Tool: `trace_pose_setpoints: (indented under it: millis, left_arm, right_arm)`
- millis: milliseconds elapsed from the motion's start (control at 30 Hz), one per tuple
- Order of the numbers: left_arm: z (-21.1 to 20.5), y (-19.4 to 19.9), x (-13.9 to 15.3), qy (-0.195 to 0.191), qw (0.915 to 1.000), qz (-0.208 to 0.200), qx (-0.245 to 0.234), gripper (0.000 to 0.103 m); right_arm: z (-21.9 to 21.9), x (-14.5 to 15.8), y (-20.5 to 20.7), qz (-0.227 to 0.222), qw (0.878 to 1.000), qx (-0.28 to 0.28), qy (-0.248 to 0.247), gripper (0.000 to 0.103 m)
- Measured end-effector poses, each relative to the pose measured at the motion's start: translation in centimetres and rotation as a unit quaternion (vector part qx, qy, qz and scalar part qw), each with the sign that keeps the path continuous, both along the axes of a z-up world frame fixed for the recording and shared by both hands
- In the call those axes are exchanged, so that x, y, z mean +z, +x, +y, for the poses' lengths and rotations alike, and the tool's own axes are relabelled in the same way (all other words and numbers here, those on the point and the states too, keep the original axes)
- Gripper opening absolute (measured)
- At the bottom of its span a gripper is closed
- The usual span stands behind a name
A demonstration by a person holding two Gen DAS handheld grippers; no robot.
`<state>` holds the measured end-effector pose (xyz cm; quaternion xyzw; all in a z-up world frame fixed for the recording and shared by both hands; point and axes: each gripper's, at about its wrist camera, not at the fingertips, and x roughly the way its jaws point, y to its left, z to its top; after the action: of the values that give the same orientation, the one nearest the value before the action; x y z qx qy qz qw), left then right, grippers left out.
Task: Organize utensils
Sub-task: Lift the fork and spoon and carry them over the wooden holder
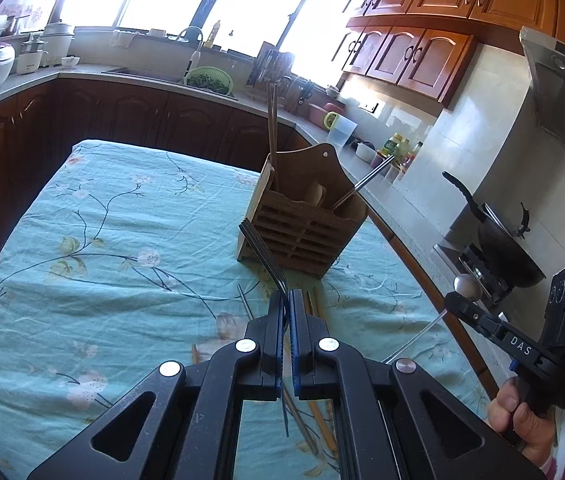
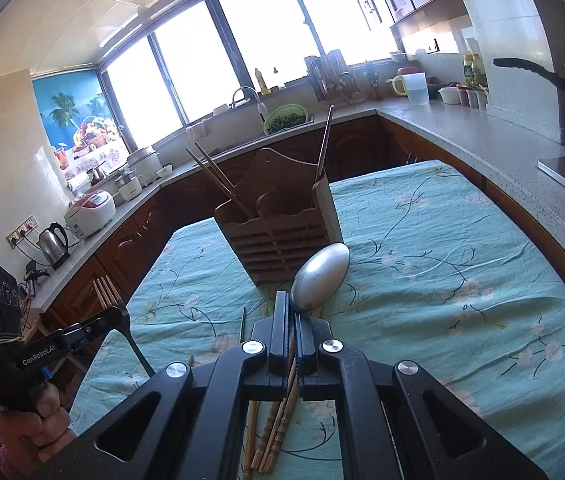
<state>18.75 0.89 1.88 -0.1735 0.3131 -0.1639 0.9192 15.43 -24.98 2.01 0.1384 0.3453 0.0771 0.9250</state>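
Note:
My left gripper (image 1: 286, 300) is shut on a metal fork (image 1: 260, 254), held above the table with its tines up toward the wooden utensil holder (image 1: 302, 232). My right gripper (image 2: 293, 308) is shut on a metal spoon (image 2: 320, 276), bowl pointing up, just in front of the holder (image 2: 278, 240). The holder has wooden chopsticks (image 1: 272, 136) in its left slot and metal chopsticks (image 1: 366, 182) in its right slot. Loose wooden chopsticks (image 2: 274, 428) and a metal chopstick (image 1: 245, 301) lie on the cloth beneath the grippers. The right gripper (image 1: 458, 300) also shows in the left view, the left gripper (image 2: 116, 316) in the right view.
The table wears a teal floral cloth (image 1: 102, 260). A kitchen counter (image 2: 462, 128) wraps around it, with a sink, a green basket (image 1: 208, 80), a jug (image 2: 416, 88), a rice cooker (image 2: 90, 214), a kettle (image 2: 54, 244) and a wok (image 1: 502, 248) on the stove.

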Motion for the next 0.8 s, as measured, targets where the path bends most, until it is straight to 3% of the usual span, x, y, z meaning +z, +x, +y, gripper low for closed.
trace_pose_setpoints:
  millis: [233,567,800]
  left_arm:
    - [-0.2,2.2,1.9,0.005,0.9993,-0.036,-0.002,0.001]
    - [-0.4,8.5,6.4,-0.001,0.992,-0.124,0.021,0.001]
    - [-1.4,14.4,6.2,-0.009,0.9856,-0.161,0.051,0.001]
  right_arm:
    - [-0.3,1.6,2.3,-0.026,1.0,-0.001,-0.016,0.002]
    - [-1.5,5.9,7.9,-0.097,0.994,-0.028,-0.034,0.002]
    - [-1.4,6.3,12.1,-0.129,0.989,-0.041,-0.06,0.002]
